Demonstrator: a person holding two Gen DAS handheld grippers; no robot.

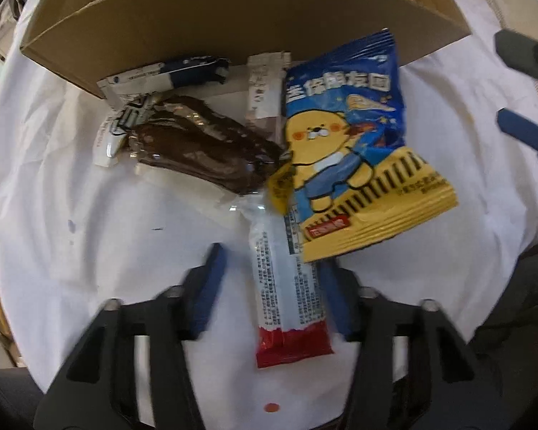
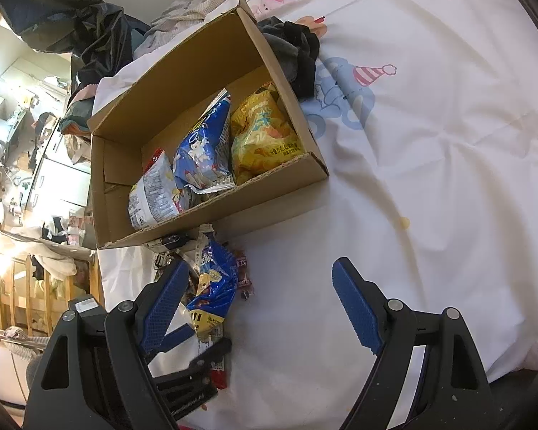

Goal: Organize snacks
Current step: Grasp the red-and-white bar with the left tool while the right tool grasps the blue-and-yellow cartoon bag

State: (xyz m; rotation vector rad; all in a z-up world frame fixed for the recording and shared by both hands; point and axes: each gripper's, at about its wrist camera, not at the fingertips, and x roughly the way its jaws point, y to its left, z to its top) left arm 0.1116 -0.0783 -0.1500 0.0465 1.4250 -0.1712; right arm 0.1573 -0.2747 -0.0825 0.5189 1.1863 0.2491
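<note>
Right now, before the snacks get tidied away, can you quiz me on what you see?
1. True or false: the right gripper is holding a snack.
2. What lies between the left gripper's fingers? A) bar B) brown packet C) black cloth
3. Fill the gap: the yellow bag lies ___ the box.

Key: 1 false, its jaws are open with nothing between them. 2 A. 3 inside.
</note>
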